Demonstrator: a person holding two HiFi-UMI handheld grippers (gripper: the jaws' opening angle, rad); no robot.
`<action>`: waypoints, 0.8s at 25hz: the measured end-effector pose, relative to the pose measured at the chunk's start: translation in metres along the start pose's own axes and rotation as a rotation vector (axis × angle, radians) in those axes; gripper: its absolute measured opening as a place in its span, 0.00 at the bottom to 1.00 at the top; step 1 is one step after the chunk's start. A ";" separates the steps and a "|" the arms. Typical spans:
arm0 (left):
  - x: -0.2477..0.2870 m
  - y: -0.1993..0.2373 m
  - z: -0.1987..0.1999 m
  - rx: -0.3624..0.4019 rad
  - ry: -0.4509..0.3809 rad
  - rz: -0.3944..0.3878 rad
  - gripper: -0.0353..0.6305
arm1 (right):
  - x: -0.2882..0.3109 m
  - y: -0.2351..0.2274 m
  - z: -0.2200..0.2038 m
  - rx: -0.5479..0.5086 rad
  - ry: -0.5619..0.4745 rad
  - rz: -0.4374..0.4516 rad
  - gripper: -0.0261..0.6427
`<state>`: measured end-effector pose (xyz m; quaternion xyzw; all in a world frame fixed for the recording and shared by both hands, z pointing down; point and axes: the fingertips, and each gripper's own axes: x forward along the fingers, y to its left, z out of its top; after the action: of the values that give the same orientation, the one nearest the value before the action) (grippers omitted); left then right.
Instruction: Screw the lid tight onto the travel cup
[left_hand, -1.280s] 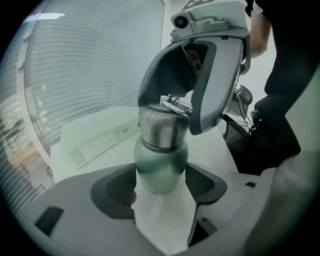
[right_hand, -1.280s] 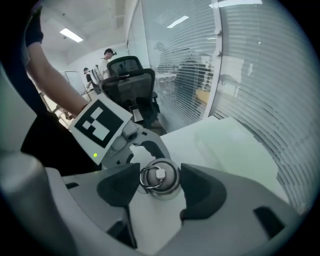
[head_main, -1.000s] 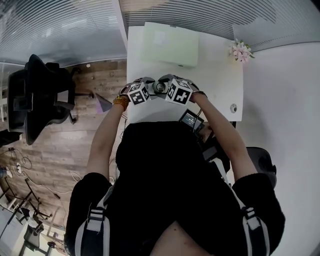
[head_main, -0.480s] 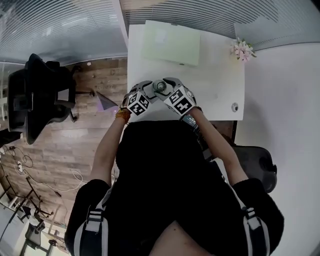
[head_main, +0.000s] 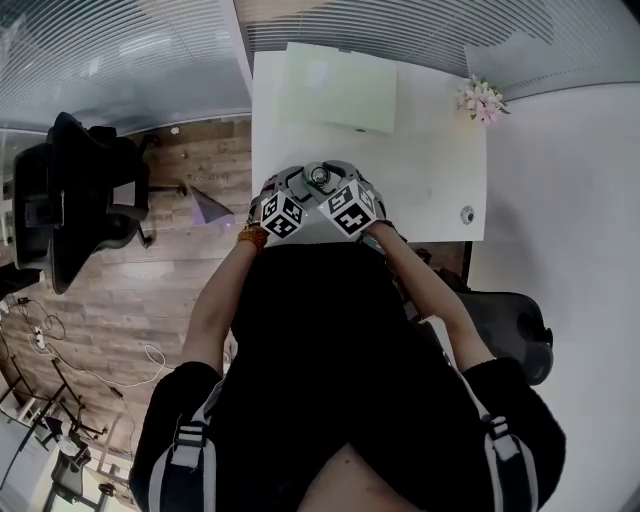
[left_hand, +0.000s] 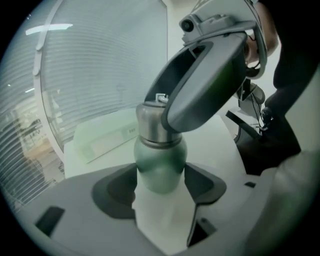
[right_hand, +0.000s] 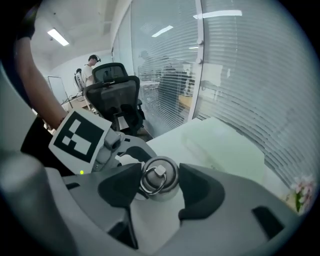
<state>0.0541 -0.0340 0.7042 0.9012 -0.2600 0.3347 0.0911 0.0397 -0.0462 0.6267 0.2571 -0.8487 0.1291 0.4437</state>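
Note:
The travel cup (left_hand: 160, 165) has a matte green body and a steel lid (right_hand: 159, 175) with a ring on top. It stands upright near the front edge of the white table (head_main: 430, 170). My left gripper (left_hand: 160, 184) has its pads against both sides of the green body; its jaws have just been closing on it. From above, my right gripper (right_hand: 159, 184) has the lid between its pads, which touch its rim; its jaws have also just been closing. In the head view both grippers (head_main: 300, 185) (head_main: 338, 180) meet around the cup (head_main: 320, 177).
A pale green flat box (head_main: 340, 88) lies at the back of the table. Pink flowers (head_main: 483, 102) stand at the back right corner, with a small round object (head_main: 466, 215) at the right edge. A black office chair (head_main: 80, 190) stands on the wood floor to the left.
Both grippers have rolled around the cup and drawn closer together; their marker cubes now sit side by side just in front of the lid. The cup stays in place.

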 end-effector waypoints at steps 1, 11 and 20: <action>0.000 0.000 0.000 0.011 0.001 -0.009 0.51 | 0.000 0.001 0.000 -0.033 0.003 0.020 0.40; 0.007 0.002 -0.002 0.286 0.098 -0.312 0.52 | 0.002 0.008 -0.003 -0.454 0.056 0.313 0.39; 0.005 -0.003 -0.007 0.292 0.118 -0.242 0.52 | -0.002 0.011 0.000 -0.406 0.004 0.337 0.45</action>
<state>0.0552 -0.0308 0.7124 0.9083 -0.0925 0.4078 0.0142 0.0344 -0.0362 0.6256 0.0177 -0.8872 0.0288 0.4601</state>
